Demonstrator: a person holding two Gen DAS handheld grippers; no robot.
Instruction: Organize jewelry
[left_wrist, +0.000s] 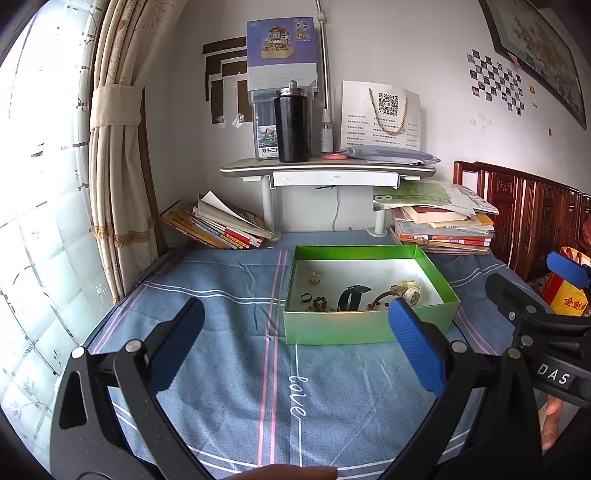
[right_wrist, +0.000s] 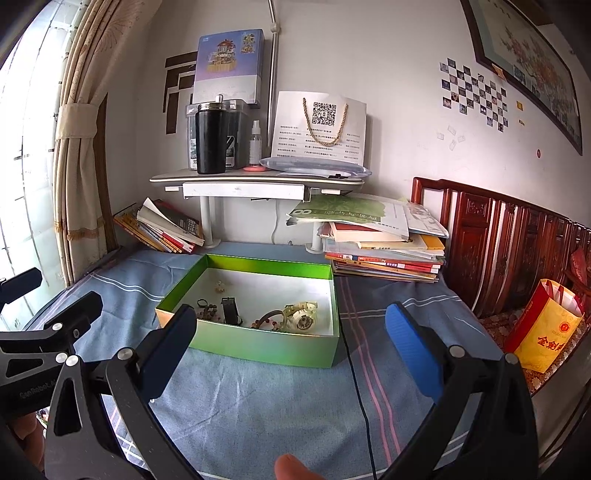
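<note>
Both grippers hang over the blue striped bedsheet (left_wrist: 229, 369) with nothing in them — the left gripper (left_wrist: 295, 343) has its jaws spread wide, and the right gripper (right_wrist: 291, 350) is just as wide apart and empty. All the jewelry that can be seen sits inside the green box (right_wrist: 258, 343), bunched along its near wall: a cream watch (right_wrist: 303, 317), a black band watch (right_wrist: 229, 310), a brown bracelet (right_wrist: 271, 316) with some beads beside it, a dark ring (right_wrist: 201, 303), a beaded bracelet (right_wrist: 209, 313), and a small gold piece (right_wrist: 220, 285) off on its own toward the back. No jewelry shows on the sheet outside the box. So this fits either a pile waiting to be sorted out of the box or pieces that have all been dropped in — the frames don't settle which. For any pick in there, the pieces touch and overlap, so coming straight down on one item and pinching a band rather than loose beads looks safest. The box is light cardboard, likely to slide, so steadying it with the other gripper seems smart.
</note>
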